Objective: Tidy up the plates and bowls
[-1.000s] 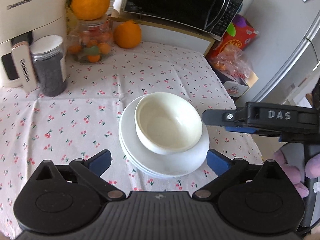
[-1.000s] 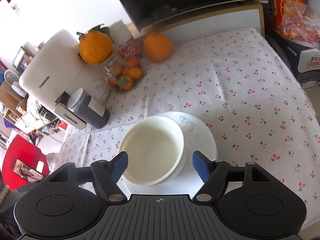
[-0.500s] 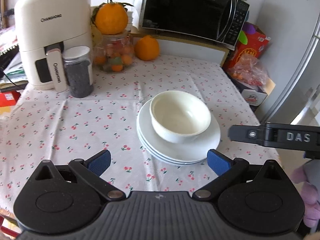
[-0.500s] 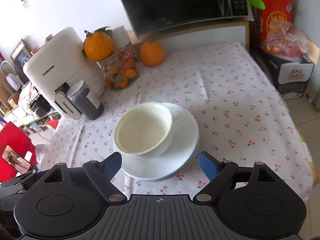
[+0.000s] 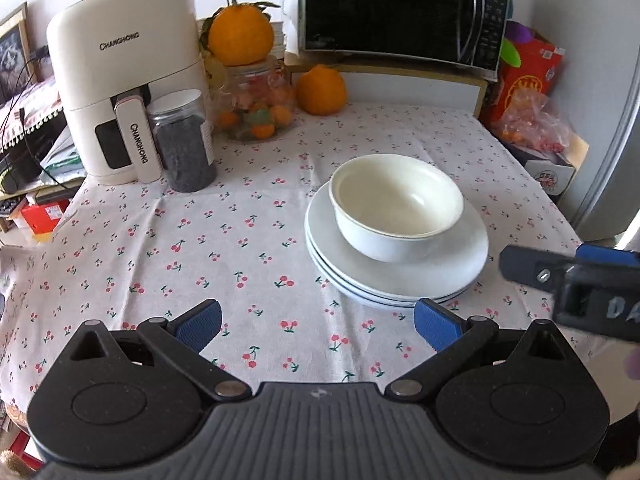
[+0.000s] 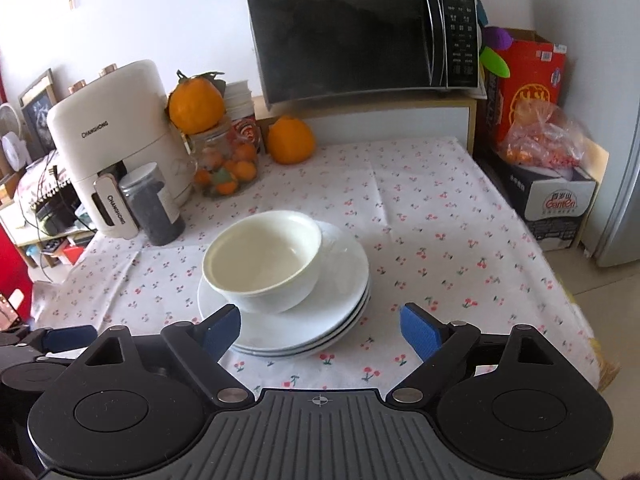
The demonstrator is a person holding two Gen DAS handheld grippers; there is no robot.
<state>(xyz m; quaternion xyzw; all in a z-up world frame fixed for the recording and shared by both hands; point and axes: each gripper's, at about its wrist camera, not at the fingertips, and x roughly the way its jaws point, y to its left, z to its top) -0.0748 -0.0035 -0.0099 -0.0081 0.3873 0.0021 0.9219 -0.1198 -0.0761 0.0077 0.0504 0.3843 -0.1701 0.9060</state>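
A glossy cream-white bowl, round and deep with a smooth glazed inside, sits on a stack of shallow white plates whose lower rims show a thin dark line. They rest on a desk covered by a soft, creased white cloth printed with small red cherries. At the upper left of the frame stands a rounded cream air fryer, with a clear jar of dark grains just beside it, then a glass jar of small oranges topped by a large orange; another orange lies nearer the back under a black microwave on a shelf. A red carton and a bag of fruit fill the upper right. The left gripper stands open, blue ribbed pads wide apart with only cloth between them, the stack just above and right of it. The right gripper is spread wide and its jaws have just been opening; the near edge of the plates lies between its pads without touching, the bowl just beyond.
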